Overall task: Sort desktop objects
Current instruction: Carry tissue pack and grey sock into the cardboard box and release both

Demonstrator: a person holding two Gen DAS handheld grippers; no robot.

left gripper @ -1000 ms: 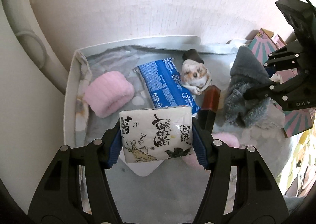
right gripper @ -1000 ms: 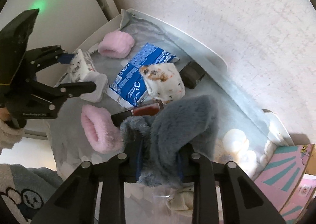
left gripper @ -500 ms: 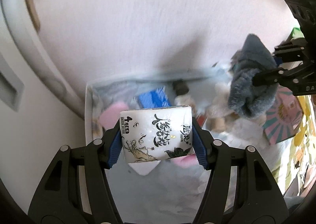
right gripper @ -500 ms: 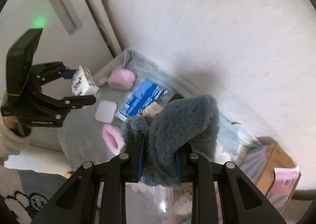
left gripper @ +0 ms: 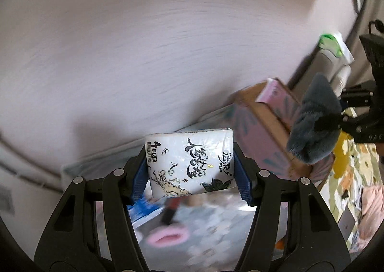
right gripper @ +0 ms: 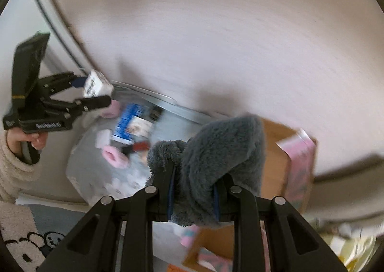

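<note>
A: What sat between the jaws of the left gripper (left gripper: 190,176)?

B: A tissue pack (left gripper: 189,161), white with black brush lettering. The blue pads (left gripper: 242,183) pressed on both its short sides, so the jaws stood about half apart and clamped on it, the pack lifted clear of everything below.

A: And the right gripper (right gripper: 193,194)?

B: Its jaws were drawn in narrow on a grey plush item (right gripper: 216,159). The fur bulged out above and to both sides of the fingers, and a fold of it hung beside the left finger.

A: What lay beyond the left jaws?

B: Below them, blurred, a grey tray (left gripper: 216,224) with a pink fluffy piece (left gripper: 166,239), a dark reddish stick (left gripper: 170,209) and the corner of a blue packet (left gripper: 144,210). To their right stood an open cardboard box (left gripper: 261,125) with pink flaps, and past it the right gripper with the grey plush.

A: And beyond the right jaws?

B: To their left and further out, the same tray (right gripper: 172,125), with the blue packet (right gripper: 124,120) and two pink pieces, all smeared. The box (right gripper: 280,152) was just behind and right of the plush. Far left, a hand (right gripper: 36,138) in a cream sleeve held the left gripper with the tissue pack (right gripper: 94,83) above the tray's end.
</note>
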